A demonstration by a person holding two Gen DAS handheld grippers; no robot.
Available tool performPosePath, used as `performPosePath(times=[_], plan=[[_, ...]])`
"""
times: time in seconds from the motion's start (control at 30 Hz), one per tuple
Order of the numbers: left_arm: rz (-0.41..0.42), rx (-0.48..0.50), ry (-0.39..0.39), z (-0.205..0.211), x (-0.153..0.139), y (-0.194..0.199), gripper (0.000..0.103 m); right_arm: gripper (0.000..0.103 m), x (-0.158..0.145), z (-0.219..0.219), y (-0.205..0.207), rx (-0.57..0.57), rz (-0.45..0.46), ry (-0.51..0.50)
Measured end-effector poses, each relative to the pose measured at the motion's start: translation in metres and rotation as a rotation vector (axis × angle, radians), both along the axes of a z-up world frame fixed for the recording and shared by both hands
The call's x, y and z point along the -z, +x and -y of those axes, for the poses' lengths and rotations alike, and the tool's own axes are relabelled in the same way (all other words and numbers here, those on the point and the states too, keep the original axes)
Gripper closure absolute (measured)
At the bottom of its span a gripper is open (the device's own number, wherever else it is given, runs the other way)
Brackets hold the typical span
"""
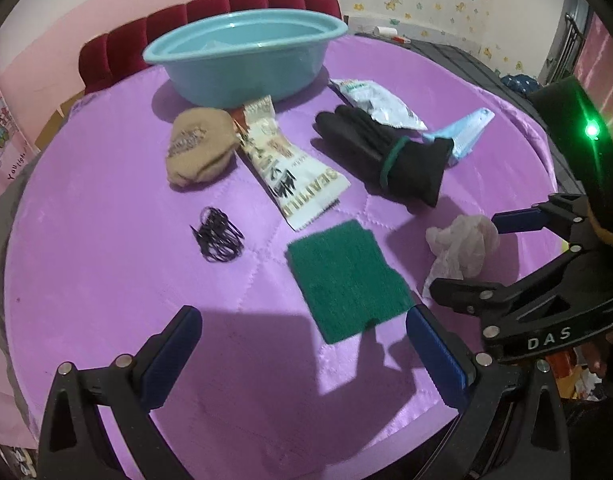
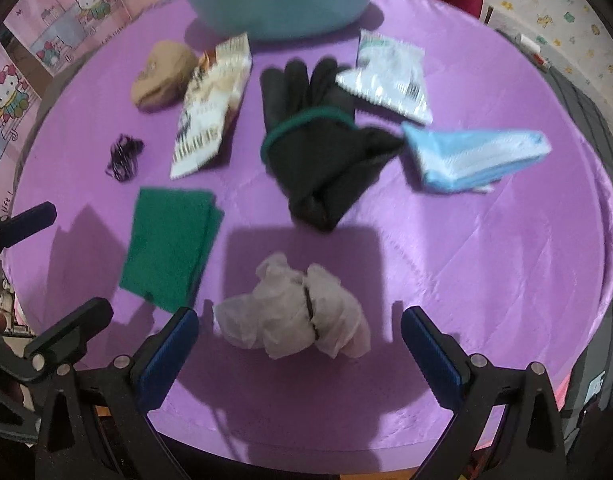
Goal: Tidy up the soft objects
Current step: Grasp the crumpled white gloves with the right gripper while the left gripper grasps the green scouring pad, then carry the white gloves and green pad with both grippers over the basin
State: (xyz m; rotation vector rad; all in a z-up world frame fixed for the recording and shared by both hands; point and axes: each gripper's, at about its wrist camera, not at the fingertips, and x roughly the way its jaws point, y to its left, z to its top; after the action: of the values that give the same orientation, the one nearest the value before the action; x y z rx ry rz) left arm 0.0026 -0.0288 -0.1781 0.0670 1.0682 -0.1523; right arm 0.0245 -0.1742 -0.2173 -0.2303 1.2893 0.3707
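A round purple-covered table (image 1: 106, 272) holds a light blue basin (image 1: 246, 56) at the back. On the cloth lie a tan sock ball (image 1: 198, 148), a black glove bundle (image 1: 386, 152), a green scouring pad (image 1: 346, 276), a crumpled pale plastic glove (image 1: 462, 248) and a blue cloth pack (image 1: 462, 132). My left gripper (image 1: 302, 340) is open and empty above the front of the table, its right finger by the pad. My right gripper (image 2: 300, 340) is open, with the crumpled glove (image 2: 294, 316) lying between its fingers; it also shows in the left wrist view (image 1: 470, 256).
Two snack packets (image 1: 290, 168) (image 1: 378, 100) and a heap of black hair ties (image 1: 218, 236) lie among the soft things. A red padded chair (image 1: 210, 12) stands behind the basin. The table edge runs close under both grippers.
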Motion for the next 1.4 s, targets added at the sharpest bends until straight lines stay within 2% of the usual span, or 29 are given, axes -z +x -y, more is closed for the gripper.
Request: performPosePath(times=[0.07, 0.13, 0.17, 0.2, 0.23, 0.33, 0.63, 0.93, 1.03, 1.07, 1.1, 1.13, 1.17, 1.2, 1.4], plan=[[-0.008, -0.001, 0.003, 0.001, 0.002, -0.001, 0.000, 0.004, -0.002, 0.002, -0.001, 0.006, 0.019, 0.005], [-0.012, -0.001, 0.006, 0.002, 0.004, 0.000, 0.000, 0.020, -0.004, 0.005, -0.002, 0.012, 0.032, -0.001], [-0.015, -0.002, 0.007, 0.002, 0.005, 0.000, 0.000, 0.035, -0.003, 0.006, -0.002, 0.011, 0.031, -0.009], [-0.017, -0.004, 0.007, 0.003, 0.005, 0.001, 0.000, 0.057, -0.003, 0.007, -0.002, 0.007, 0.029, -0.010], [-0.019, -0.004, 0.005, 0.003, 0.006, 0.002, 0.000, 0.067, -0.002, 0.007, -0.002, 0.000, 0.023, -0.009], [-0.020, 0.001, 0.008, 0.007, 0.007, 0.004, 0.000, 0.071, -0.005, 0.013, -0.004, 0.005, 0.034, 0.012], [-0.028, -0.005, 0.015, 0.017, 0.012, 0.016, 0.000, 0.071, -0.032, 0.029, 0.001, 0.000, 0.066, 0.041], [-0.056, -0.009, 0.028, 0.031, 0.023, 0.030, 0.000, 0.070, -0.035, 0.031, 0.002, -0.016, 0.066, 0.044], [-0.069, -0.004, 0.036, 0.035, 0.027, 0.033, 0.012, 0.070, -0.034, 0.029, 0.003, -0.024, 0.065, 0.041], [-0.075, -0.001, 0.035, 0.036, 0.028, 0.034, 0.024, 0.070, -0.034, 0.028, 0.004, -0.025, 0.065, 0.043], [-0.082, 0.004, 0.034, 0.037, 0.029, 0.036, 0.038, 0.070, -0.035, 0.029, 0.005, -0.025, 0.064, 0.042], [-0.091, 0.015, 0.032, 0.038, 0.031, 0.036, 0.048, 0.070, -0.035, 0.028, 0.005, -0.024, 0.064, 0.043], [-0.096, 0.024, 0.029, 0.039, 0.032, 0.036, 0.077, 0.070, -0.035, 0.028, 0.006, -0.022, 0.063, 0.045], [-0.095, 0.029, 0.033, 0.039, 0.033, 0.036, 0.094, 0.070, -0.035, 0.028, 0.007, -0.021, 0.060, 0.044], [-0.117, 0.032, -0.014, 0.028, 0.027, 0.038, 0.094, 0.070, -0.038, 0.025, 0.011, -0.020, 0.052, 0.054]])
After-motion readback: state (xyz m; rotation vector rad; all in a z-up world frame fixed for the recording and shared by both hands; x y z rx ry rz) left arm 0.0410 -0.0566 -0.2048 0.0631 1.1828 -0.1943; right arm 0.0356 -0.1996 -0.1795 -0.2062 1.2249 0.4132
